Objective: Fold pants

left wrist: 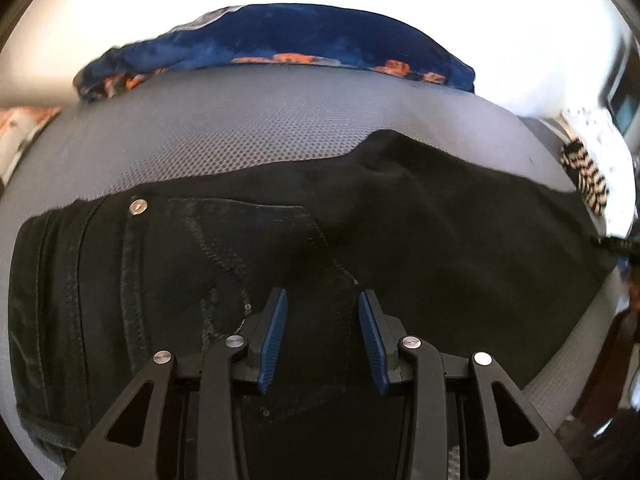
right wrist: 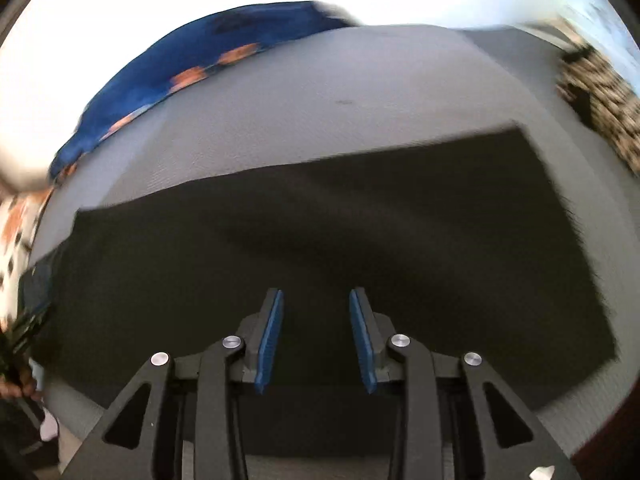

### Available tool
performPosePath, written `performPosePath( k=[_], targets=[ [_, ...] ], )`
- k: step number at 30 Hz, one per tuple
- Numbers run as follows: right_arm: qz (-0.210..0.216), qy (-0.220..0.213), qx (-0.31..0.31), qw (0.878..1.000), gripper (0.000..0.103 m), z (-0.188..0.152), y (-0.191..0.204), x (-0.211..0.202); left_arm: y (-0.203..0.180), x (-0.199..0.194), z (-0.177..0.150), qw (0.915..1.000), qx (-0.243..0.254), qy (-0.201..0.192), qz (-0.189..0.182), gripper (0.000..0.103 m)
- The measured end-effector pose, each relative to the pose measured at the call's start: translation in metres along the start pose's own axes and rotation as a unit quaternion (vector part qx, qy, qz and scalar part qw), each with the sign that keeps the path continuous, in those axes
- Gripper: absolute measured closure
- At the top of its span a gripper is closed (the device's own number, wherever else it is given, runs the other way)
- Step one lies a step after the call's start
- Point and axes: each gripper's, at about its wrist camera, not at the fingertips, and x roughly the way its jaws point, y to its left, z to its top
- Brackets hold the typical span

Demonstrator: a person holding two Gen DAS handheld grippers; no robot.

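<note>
Black pants (left wrist: 280,248), flat on grey mattress (left wrist: 240,132)

**Black on grey, with blue and orange at the far edge**

The pants (left wrist: 280,240) are black, with pale stitching around the pocket and a silver rivet (left wrist: 138,206) at ten o'clock. They lie on a grey bed surface (left wrist: 240,136) with a fine dotted weave. At twelve o'clock sits a deep blue cloth (left wrist: 300,36) blotched with orange. At three o'clock, a black-and-cream striped fabric (left wrist: 584,176). Each claw, left (left wrist: 323,336) and right (right wrist: 316,332), is matte black with blue ribbed pads and silver pins.
</note>
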Motion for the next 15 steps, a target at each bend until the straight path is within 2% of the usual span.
performPosePath(
  k=[2, 3, 5, 11, 15],
  targets=[
    [-0.023, -0.005, 0.026, 0.999, 0.067, -0.002, -0.021, -0.012, -0.003, -0.003, 0.003, 0.9998, -0.019, 0.003, 0.008, 0.064],
    [-0.020, -0.008, 0.036, 0.999, 0.067, -0.003, -0.030, -0.018, -0.004, -0.006, 0.004, 0.9995, -0.032, 0.001, 0.001, 0.064],
    [-0.004, -0.013, 0.066, 0.998, 0.067, -0.007, -0.050, -0.032, -0.008, -0.016, 0.006, 0.9980, -0.061, -0.012, -0.015, 0.062],
    [0.059, 0.020, 0.158, 0.985, 0.066, -0.033, -0.108, -0.055, -0.026, -0.031, 0.007, 0.9953, -0.086, -0.043, 0.015, 0.055],
    [0.056, 0.039, 0.170, 0.983, 0.066, -0.052, -0.128, -0.059, -0.031, -0.027, 0.000, 0.9946, -0.097, -0.032, 0.017, 0.054]
  ],
)
